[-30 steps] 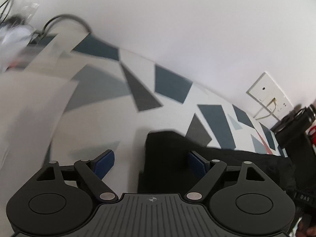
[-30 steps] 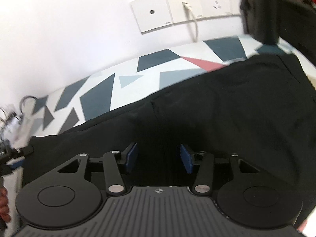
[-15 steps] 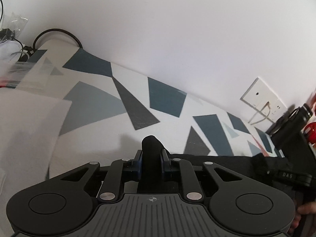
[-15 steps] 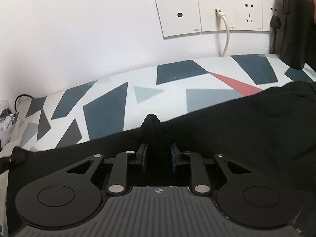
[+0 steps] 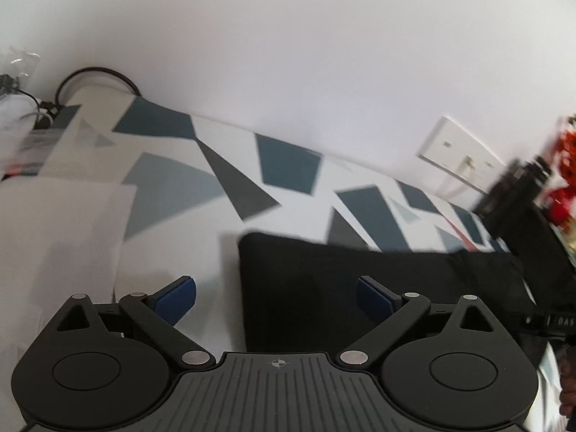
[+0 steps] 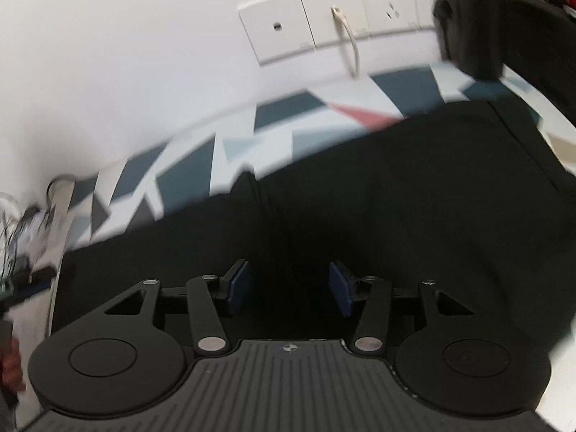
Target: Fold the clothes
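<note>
My left gripper (image 5: 276, 297) and right gripper (image 6: 289, 288) are opening, both empty; black garment (image 6: 396, 198) lies released on the patterned cloth (image 5: 288, 165) to set its fold.

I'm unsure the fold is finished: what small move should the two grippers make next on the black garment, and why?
Probably lift both clear and check the edges. The left gripper and the right gripper are opening with nothing pinched between their pads. The black garment lies flat on the patterned tablecloth, its left edge looking straight, so another grab seems unnecessary until an uneven edge shows.
</note>
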